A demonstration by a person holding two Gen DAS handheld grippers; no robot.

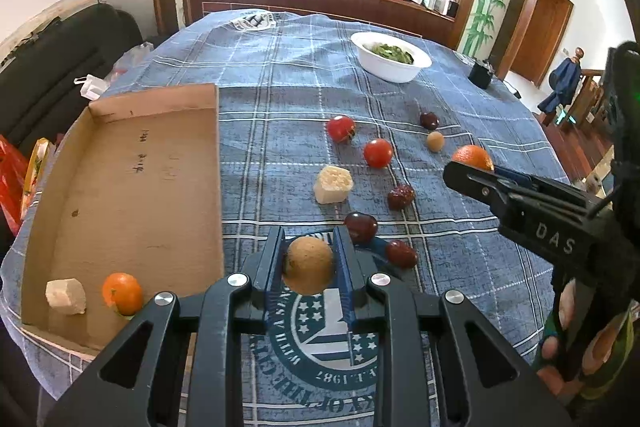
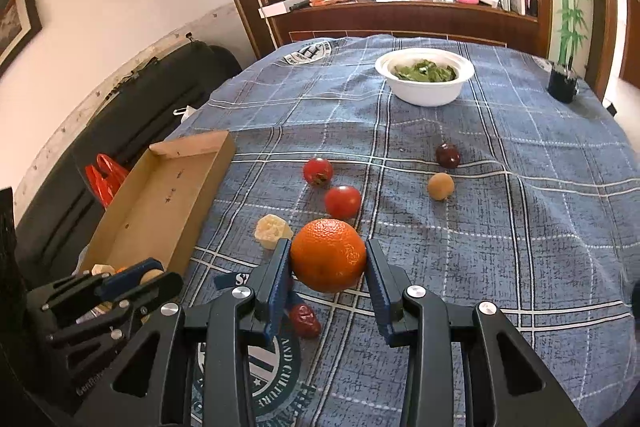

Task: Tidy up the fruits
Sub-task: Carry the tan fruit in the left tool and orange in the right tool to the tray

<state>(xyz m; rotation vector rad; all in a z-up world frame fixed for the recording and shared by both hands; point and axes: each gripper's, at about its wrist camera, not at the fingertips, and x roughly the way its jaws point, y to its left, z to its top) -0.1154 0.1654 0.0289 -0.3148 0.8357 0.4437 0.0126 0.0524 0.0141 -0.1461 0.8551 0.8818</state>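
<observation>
Tan round fruit (image 1: 310, 264) clamped between the blue pads of left hand-held gripper (image 1: 309, 269), just right of cardboard tray (image 1: 132, 163) on the desk (image 1: 280, 75). Orange (image 2: 328, 254) gripped by right hand-held gripper (image 2: 327, 267), jaws wide and pressed to both sides; possibly lifted off the cloth, hard to tell. In tray near corner: small orange (image 1: 122, 293) and pale chunk (image 1: 66, 295). Two tomatoes (image 1: 378, 153), dark red fruits (image 1: 361, 226) loose further right. White bowl (image 1: 390, 57) far.
</observation>
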